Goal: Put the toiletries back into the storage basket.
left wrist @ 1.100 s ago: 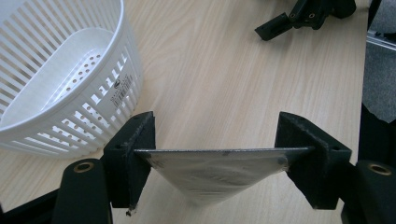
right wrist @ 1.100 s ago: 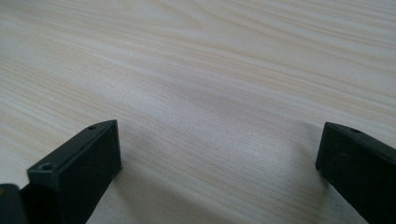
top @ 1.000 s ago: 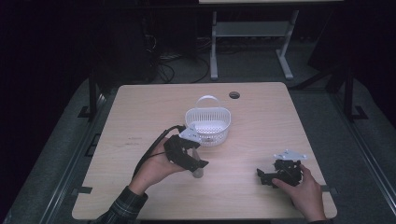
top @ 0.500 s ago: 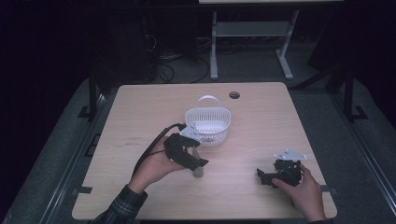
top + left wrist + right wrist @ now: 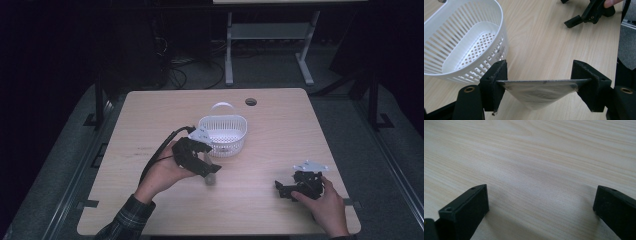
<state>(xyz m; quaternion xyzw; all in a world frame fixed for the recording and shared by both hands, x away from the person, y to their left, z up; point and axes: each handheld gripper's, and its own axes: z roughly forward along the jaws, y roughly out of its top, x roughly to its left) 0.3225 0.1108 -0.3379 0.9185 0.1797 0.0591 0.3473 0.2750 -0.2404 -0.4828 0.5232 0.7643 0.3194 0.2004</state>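
The pale wooden desk [image 5: 280, 125] carries a white slotted plastic basket [image 5: 223, 135] with a looped handle, standing upright near its middle. Just beside the basket's near wall, the left gripper [image 5: 539, 82] is clamped on a thin grey, shiny object [image 5: 537, 91] (perhaps a foil pouch; the edge-on look leaves that unsure), held just above the desk. The right gripper [image 5: 541, 207], well apart at the desk's right, rests spread wide over bare wood.
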